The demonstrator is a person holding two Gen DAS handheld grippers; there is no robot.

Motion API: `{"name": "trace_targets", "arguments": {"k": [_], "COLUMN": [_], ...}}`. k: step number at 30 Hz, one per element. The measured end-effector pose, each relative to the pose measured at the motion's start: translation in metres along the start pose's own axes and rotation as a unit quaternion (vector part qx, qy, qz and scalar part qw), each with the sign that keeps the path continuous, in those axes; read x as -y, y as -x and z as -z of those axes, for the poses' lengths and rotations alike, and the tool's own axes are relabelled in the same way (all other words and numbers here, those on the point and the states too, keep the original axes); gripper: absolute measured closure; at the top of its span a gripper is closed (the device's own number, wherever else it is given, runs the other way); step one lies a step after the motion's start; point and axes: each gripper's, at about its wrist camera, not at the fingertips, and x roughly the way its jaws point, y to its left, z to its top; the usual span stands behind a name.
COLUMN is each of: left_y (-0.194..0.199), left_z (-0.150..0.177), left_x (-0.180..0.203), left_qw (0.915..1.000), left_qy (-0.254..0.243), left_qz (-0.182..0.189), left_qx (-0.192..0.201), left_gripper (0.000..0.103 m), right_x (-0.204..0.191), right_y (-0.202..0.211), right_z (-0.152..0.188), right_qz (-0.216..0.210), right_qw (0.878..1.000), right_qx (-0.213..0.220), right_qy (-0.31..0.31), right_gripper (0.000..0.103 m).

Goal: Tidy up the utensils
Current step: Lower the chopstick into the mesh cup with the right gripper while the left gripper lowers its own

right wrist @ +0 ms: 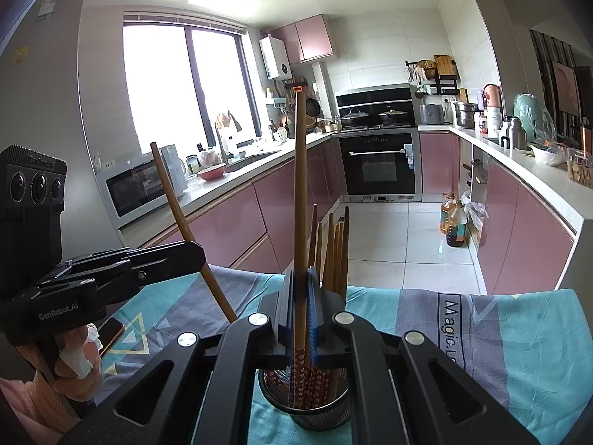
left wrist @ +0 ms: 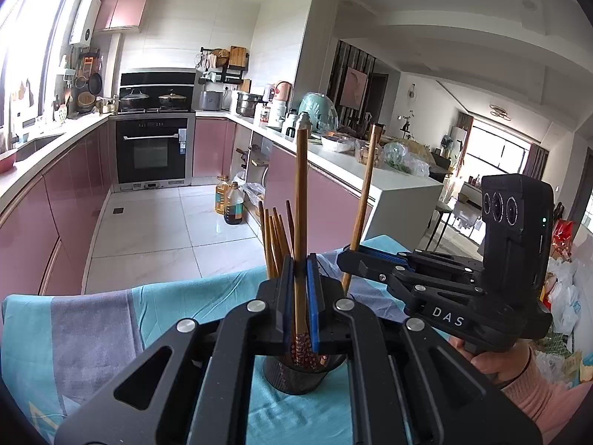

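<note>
Left wrist view looks down past the left tool (left wrist: 300, 296), whose black jaws with blue pads are clamped on a single chopstick (left wrist: 301, 222). It is a slim, smooth wooden stick, standing nearly upright, with its red flower-patterned end dipping into the holder (left wrist: 296, 374) just below. The holder is a round cup of dark wire mesh, and it stands on a cloth (left wrist: 111, 326) of teal and grey blocks, soft and slightly rumpled, that covers the counter. More chopsticks (left wrist: 276, 244) lean together at the cup's far side, thin tips pointing up.

To the right in this view, the right tool (left wrist: 348, 256) reaches in sideways, closed on a second chopstick (left wrist: 365, 193) that tilts a little off upright. A hand (left wrist: 496, 359) in a pink knitted sleeve grips the matte black handle beneath it.

From the right wrist view the same layout shows mirrored: the right tool (right wrist: 301, 307) pinches its chopstick (right wrist: 300, 204) upright over the mesh holder (right wrist: 307, 404), where several patterned ends stand packed inside. The bundle of chopsticks (right wrist: 333, 252) rises just beyond. The left tool (right wrist: 202, 259) enters from the left, shut on its slanted chopstick (right wrist: 185, 226), which leans away to the left. A phone (right wrist: 111, 330) with an orange edge lies flat on the cloth (right wrist: 519, 333) near the left hand (right wrist: 78, 367).

Glossy pink cabinets (right wrist: 237, 222) and pale floor tiles fill the far kitchen.
</note>
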Motion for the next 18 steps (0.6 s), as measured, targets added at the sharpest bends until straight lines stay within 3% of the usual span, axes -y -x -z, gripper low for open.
{"name": "trace_targets", "arguments": {"k": [18], "left_y": [-0.02], "left_z": [-0.002], "left_x": [0.002], "left_qw": [0.9996], "left_qy": [-0.005], "left_qz": [-0.004], "left_qx": [-0.029], "left_gripper": [0.096], "right_x": [0.004], "right_y": [-0.017], "right_z": [0.009], "right_qz": [0.008], "right_qw": [1.0], "right_qx": [-0.021], "right_qy": [-0.006], "right_gripper": [0.097]}}
